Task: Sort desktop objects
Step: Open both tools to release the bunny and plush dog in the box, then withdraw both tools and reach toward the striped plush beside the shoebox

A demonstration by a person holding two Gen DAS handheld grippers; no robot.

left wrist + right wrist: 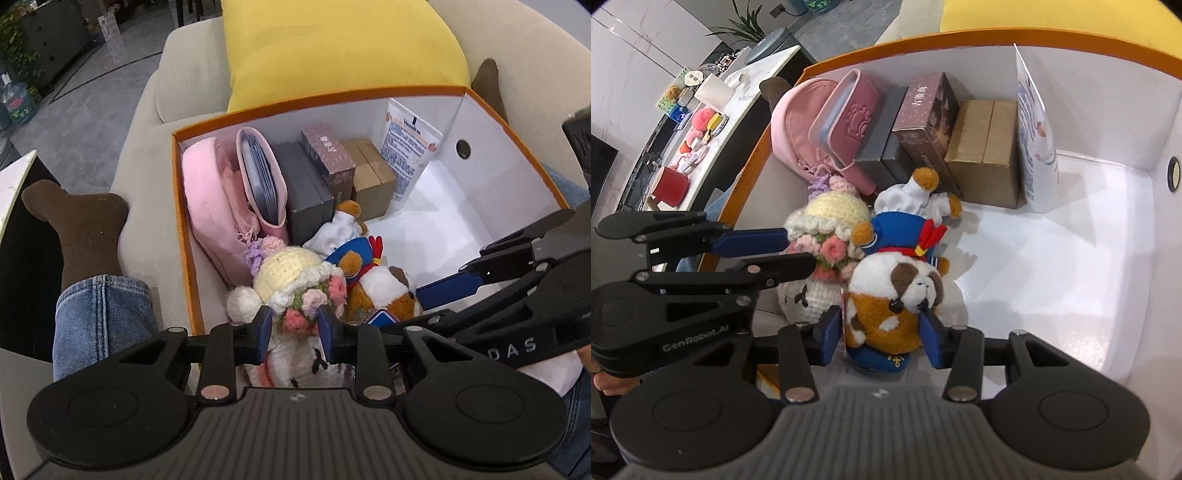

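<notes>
An orange box [186,236] with white walls [1100,110] sits on a sofa. Inside, my left gripper [294,332] is shut on a crocheted doll [295,284] with a cream hat and pink flowers; it also shows in the right wrist view [831,229]. My right gripper [882,338] is shut on a brown and white plush dog [894,295] with a blue outfit, lying beside the doll [384,291]. Both toys rest low near the box's front.
At the box's back stand a pink pouch [210,206], a pink card case [260,177], grey boxes [304,192], a patterned box [328,155], a cardboard box [371,173] and a white packet [406,147]. A yellow cushion [332,48] lies behind. A side table [701,122] holds several items.
</notes>
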